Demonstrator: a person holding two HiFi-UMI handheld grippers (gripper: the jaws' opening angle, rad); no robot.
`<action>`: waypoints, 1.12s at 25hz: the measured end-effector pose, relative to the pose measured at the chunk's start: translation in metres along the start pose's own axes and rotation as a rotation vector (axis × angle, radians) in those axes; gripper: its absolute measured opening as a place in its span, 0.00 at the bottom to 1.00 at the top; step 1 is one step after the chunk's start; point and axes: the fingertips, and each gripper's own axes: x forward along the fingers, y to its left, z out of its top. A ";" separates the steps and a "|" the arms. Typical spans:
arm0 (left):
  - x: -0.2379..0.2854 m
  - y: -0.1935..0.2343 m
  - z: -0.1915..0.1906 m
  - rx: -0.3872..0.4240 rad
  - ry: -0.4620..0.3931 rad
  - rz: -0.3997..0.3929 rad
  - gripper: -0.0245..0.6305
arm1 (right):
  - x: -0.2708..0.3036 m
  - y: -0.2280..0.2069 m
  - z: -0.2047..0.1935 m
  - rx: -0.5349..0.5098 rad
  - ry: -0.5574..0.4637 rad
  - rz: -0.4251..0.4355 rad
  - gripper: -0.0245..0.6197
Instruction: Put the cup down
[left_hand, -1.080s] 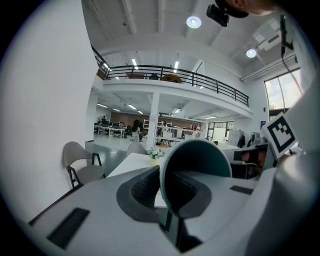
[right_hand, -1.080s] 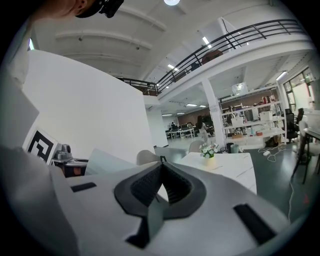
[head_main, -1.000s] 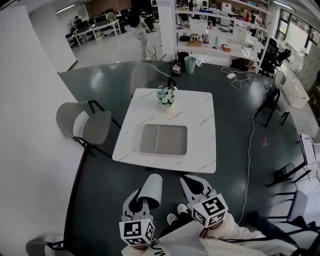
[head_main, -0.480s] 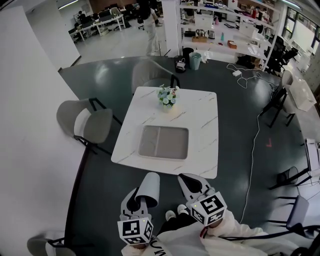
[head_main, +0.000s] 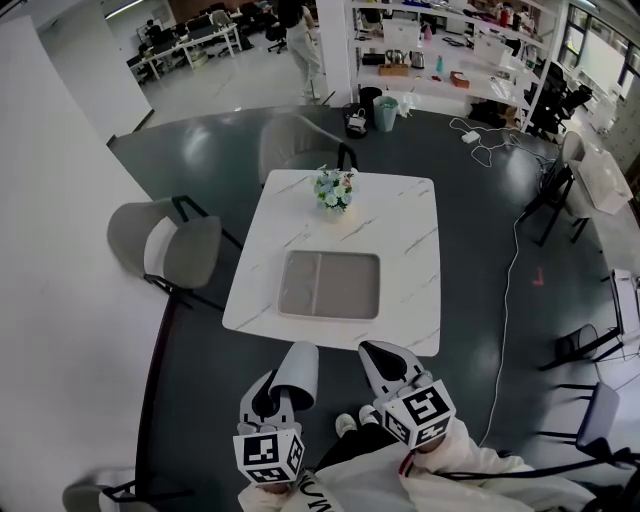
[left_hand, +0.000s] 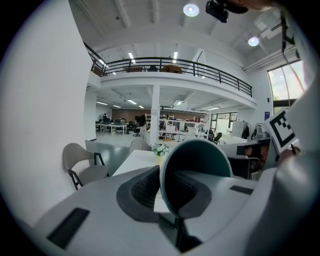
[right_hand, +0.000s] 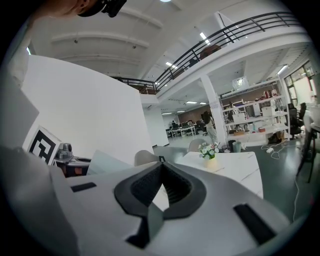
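Note:
A cup (head_main: 297, 371), white outside and teal inside, lies tilted on its side in my left gripper (head_main: 283, 386), whose jaws are shut on its rim. In the left gripper view the cup's (left_hand: 197, 156) mouth faces the camera, and the left gripper (left_hand: 172, 186) pinches its wall. My right gripper (head_main: 386, 362) hangs beside it, shut with nothing in it; in its own view the right gripper (right_hand: 163, 183) has its pads meeting. Both are held over the dark floor, just short of the near edge of the white marble table (head_main: 405, 240).
A grey two-part tray (head_main: 330, 285) lies at the table's near middle, and a small vase of flowers (head_main: 334, 190) stands at the far side. Grey chairs stand at the left (head_main: 165, 245) and the far side (head_main: 298, 145). A white cable (head_main: 503, 290) runs over the floor at the right.
The head view has shifted slightly, so the table sits a little lower in frame. Both grippers and the cup keep nearly the same place and grip.

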 end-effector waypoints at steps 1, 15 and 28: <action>0.004 0.001 -0.001 0.003 0.006 -0.002 0.09 | 0.003 -0.003 -0.001 0.003 0.001 -0.006 0.05; 0.091 0.033 -0.007 0.041 0.091 -0.038 0.09 | 0.055 -0.063 -0.006 0.015 0.002 -0.100 0.05; 0.177 0.066 -0.001 0.115 0.174 -0.066 0.09 | 0.095 -0.098 -0.014 0.033 0.013 -0.143 0.05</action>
